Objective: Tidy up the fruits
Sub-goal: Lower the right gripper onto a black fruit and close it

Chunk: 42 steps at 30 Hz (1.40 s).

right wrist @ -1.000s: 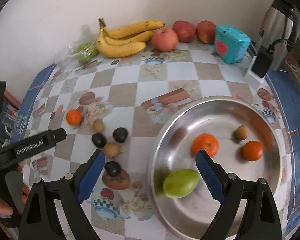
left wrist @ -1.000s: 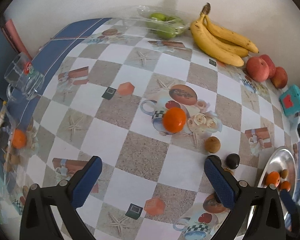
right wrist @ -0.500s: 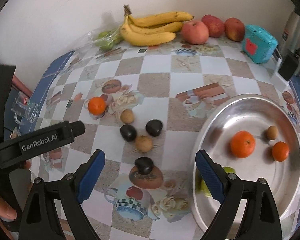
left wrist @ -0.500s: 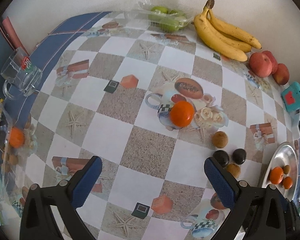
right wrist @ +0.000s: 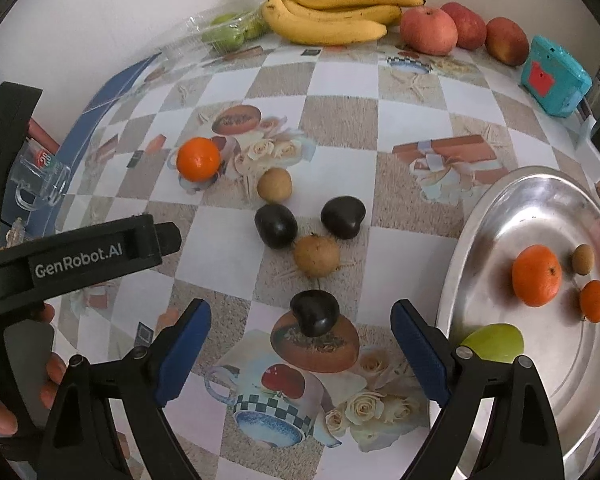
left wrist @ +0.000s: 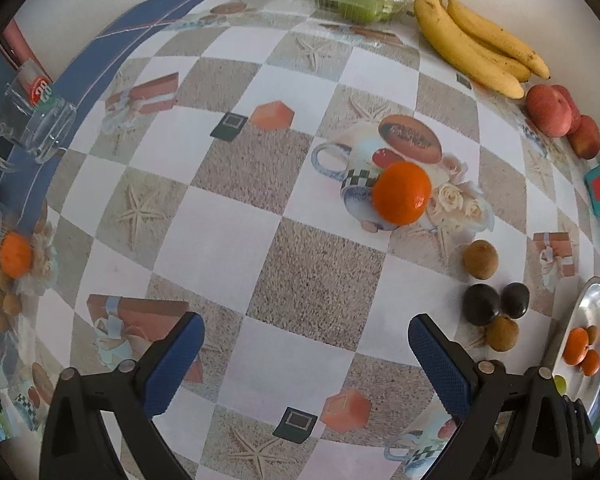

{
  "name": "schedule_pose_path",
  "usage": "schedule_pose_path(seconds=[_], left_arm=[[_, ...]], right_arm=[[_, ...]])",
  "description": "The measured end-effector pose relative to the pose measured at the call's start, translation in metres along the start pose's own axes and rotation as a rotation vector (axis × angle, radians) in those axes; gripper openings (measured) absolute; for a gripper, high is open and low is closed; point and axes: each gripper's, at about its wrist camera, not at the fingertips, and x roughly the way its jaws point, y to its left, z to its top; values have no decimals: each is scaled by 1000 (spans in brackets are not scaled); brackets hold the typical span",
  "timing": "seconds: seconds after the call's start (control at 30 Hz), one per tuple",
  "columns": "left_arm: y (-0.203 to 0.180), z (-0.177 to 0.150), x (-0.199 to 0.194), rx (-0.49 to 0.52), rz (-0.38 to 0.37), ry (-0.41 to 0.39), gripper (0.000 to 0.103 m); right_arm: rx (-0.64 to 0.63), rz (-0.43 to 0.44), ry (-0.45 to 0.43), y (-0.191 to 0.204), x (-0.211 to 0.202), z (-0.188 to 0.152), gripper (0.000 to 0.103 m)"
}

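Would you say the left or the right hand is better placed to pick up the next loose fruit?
Right: its open tongs frame the nearest dark fruit, beside the tray. The left tongs frame bare cloth.

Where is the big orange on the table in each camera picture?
Left wrist view: the orange sits right of centre, on the printed teacup.
Right wrist view: the orange sits left of centre, above the dark fruits.
Shared landmark: the bananas by the back wall.

The right gripper's point(right wrist: 302, 344) right finger point(right wrist: 422, 350) covers part of the green fruit point(right wrist: 496, 342). Beyond it, the steel tray point(right wrist: 476, 224) runs off the picture's right edge.
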Motion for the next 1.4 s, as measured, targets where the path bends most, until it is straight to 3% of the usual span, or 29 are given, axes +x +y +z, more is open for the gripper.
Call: schedule_pose_path(seconds=[0.77,1.17,1.4], left_arm=[[-4,-3,9,22,19,13,103],[-6,-1,7,19,17,7,103],[-6,1,-3,0,-13,-18,103]], right_arm=[[-7,-3,12,-4,5,-2,31],[10,22,8,-8,2,-2,27],[20,44,-61,-10,-23,4,27]])
